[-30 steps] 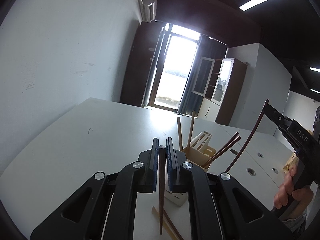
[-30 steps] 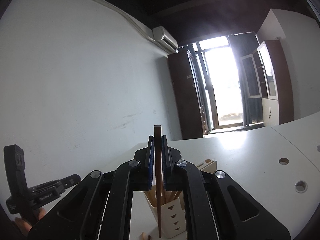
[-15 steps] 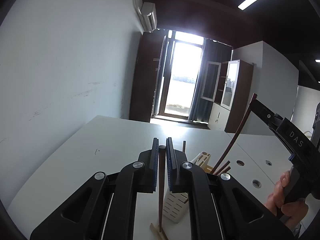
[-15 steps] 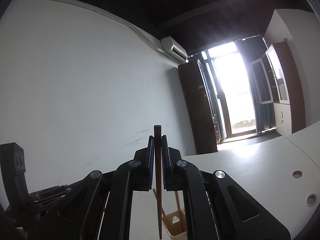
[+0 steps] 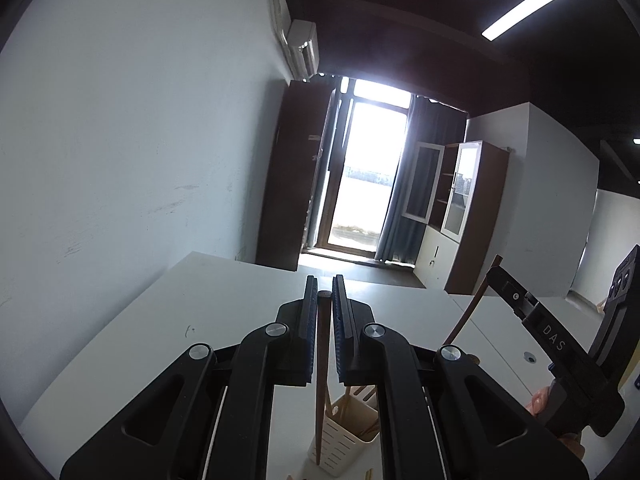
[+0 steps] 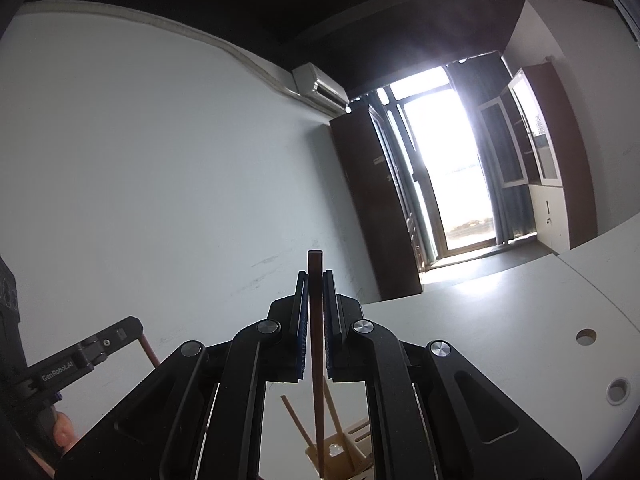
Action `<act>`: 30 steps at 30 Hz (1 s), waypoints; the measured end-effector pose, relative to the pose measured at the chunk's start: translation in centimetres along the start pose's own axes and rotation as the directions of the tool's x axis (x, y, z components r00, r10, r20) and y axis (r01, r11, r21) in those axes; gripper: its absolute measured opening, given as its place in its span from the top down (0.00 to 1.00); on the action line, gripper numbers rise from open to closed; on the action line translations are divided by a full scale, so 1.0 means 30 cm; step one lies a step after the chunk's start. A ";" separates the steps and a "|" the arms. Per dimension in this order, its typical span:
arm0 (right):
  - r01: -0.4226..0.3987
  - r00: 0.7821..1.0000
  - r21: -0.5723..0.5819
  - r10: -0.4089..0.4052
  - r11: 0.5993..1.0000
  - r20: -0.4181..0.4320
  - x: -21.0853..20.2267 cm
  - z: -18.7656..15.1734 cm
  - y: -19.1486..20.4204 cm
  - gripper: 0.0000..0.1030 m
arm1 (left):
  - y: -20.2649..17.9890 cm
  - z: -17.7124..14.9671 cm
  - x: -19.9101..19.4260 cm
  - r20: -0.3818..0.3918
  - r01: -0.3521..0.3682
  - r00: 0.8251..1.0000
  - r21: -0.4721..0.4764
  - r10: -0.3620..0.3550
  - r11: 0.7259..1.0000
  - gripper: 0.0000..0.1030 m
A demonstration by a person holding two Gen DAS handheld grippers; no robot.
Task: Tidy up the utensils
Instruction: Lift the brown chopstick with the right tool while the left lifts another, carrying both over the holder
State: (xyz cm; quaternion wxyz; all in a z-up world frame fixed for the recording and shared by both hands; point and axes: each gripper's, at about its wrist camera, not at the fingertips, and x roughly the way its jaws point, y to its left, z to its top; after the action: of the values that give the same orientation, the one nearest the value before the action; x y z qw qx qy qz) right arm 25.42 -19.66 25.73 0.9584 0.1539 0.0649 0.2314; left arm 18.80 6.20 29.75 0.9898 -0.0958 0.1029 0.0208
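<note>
My left gripper is shut on a dark brown chopstick that hangs straight down from its pads. Its tip ends over a white slotted utensil holder with several light chopsticks standing in it. My right gripper is shut on a second dark chopstick, which hangs down above the same holder. In the left wrist view the right gripper shows at the right with its chopstick slanting down. In the right wrist view the left gripper shows at the far left.
The holder stands on a white table with round holes on its right part. A white wall runs along the left. A bright glass door and a cabinet lie beyond the table. Loose light chopsticks lie near the holder's foot.
Both grippers have risen with their chopsticks, the left one more. The holder and table have dropped lower in both views. The grips are unchanged.
</note>
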 end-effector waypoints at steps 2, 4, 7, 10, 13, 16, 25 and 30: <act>0.021 1.000 -0.003 -0.021 1.000 -0.009 0.003 0.002 0.006 0.93 | -0.002 0.021 0.012 0.002 0.006 1.000 -0.014 -0.006 1.000 0.93; 0.039 0.999 -0.005 -0.039 0.999 -0.019 0.008 0.005 0.012 0.93 | 0.001 0.038 0.021 -0.003 0.019 1.000 -0.030 -0.019 0.999 0.93; 0.070 0.997 -0.022 -0.071 0.997 -0.028 0.020 -0.001 0.022 0.93 | -0.002 0.049 0.037 -0.002 0.021 1.000 -0.017 -0.021 1.000 0.93; 0.101 0.994 -0.040 -0.103 0.994 -0.039 0.027 -0.015 0.029 0.93 | 0.000 0.063 0.070 -0.002 0.031 1.000 -0.021 -0.031 0.999 0.93; 0.142 0.988 -0.066 -0.145 0.988 -0.047 0.027 -0.037 0.035 0.93 | 0.002 0.075 0.111 -0.008 0.065 0.998 -0.050 -0.066 0.997 0.93; 0.181 0.981 -0.082 -0.185 0.980 -0.049 0.029 -0.050 0.031 0.93 | 0.007 0.071 0.159 -0.028 0.101 0.994 -0.071 -0.103 0.992 0.93; 0.210 0.973 -0.102 -0.218 0.972 -0.073 0.040 -0.084 0.026 0.92 | -0.002 0.048 0.190 0.052 0.131 0.990 -0.073 -0.128 0.989 0.93; 0.200 0.974 -0.129 -0.212 0.971 -0.085 0.023 -0.114 0.024 0.92 | -0.023 -0.007 0.233 0.038 0.139 0.990 -0.046 -0.137 0.989 0.93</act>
State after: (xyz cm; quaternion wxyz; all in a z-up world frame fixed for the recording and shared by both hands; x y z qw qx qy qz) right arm 25.06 -17.81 22.71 0.9804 0.0772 0.1135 0.1414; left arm 25.63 5.64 28.22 0.9879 -0.1263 0.0785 -0.0436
